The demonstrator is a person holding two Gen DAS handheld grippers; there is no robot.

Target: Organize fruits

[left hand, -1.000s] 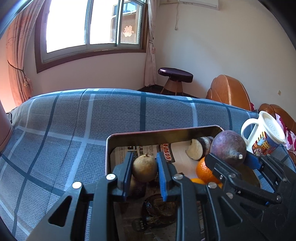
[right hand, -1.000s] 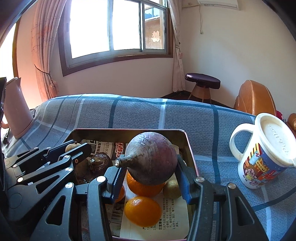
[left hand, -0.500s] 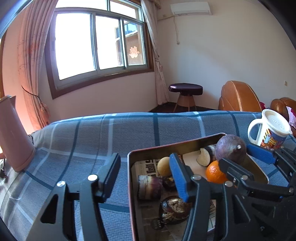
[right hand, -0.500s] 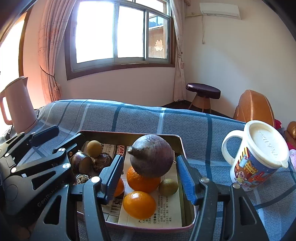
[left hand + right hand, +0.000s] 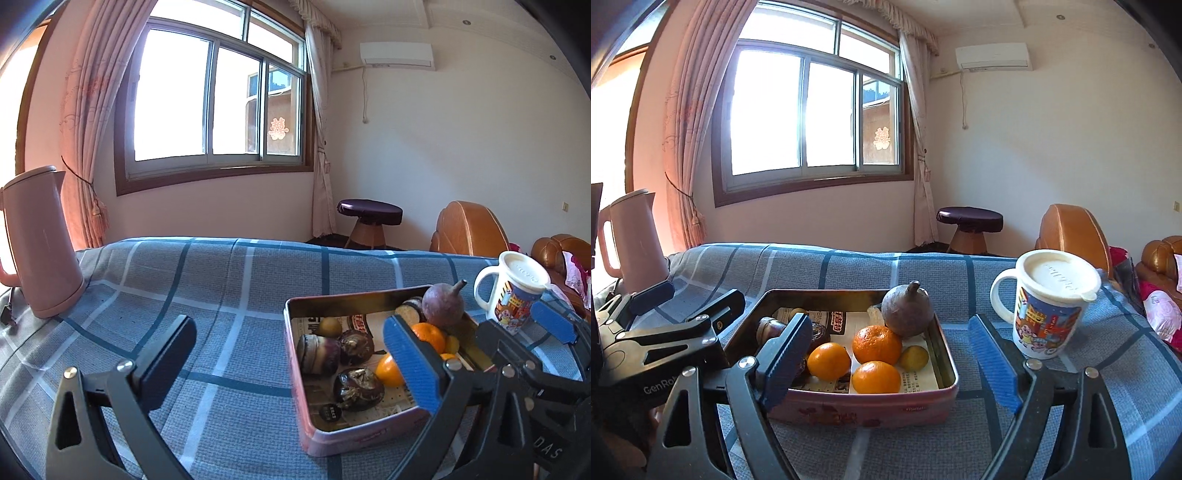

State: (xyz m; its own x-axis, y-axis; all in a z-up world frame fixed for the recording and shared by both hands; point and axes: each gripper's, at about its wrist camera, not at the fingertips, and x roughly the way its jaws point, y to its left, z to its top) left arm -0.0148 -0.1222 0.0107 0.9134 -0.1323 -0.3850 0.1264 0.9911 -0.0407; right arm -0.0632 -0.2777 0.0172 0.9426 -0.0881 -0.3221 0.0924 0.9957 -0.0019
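Observation:
A pink tin tray (image 5: 332,435) (image 5: 871,408) lined with newspaper sits on the blue checked cloth. On its right side rests a round purple fruit with a stem (image 5: 907,314) (image 5: 443,308), beside several oranges (image 5: 877,343) and a small yellow-green fruit (image 5: 914,357). Dark wrinkled fruits (image 5: 358,384) and a small yellowish fruit (image 5: 330,325) lie on its left side. My left gripper (image 5: 291,365) (image 5: 687,301) hangs back from the tin's left edge, jaws opening, nothing between them. My right gripper (image 5: 890,360) (image 5: 524,330) is in front of the tin, jaws opening, nothing pressed.
A white lidded mug with a cartoon print (image 5: 1049,310) (image 5: 513,291) stands right of the tin. A pink kettle (image 5: 44,243) (image 5: 635,240) stands at the far left of the cloth. Beyond the table are a dark stool (image 5: 969,218) and brown armchairs (image 5: 1071,232).
The left gripper let go of the yellowish fruit and the right one of the purple fruit. Both fruits now lie in the tin. Both grippers opened wide and drew back and up.

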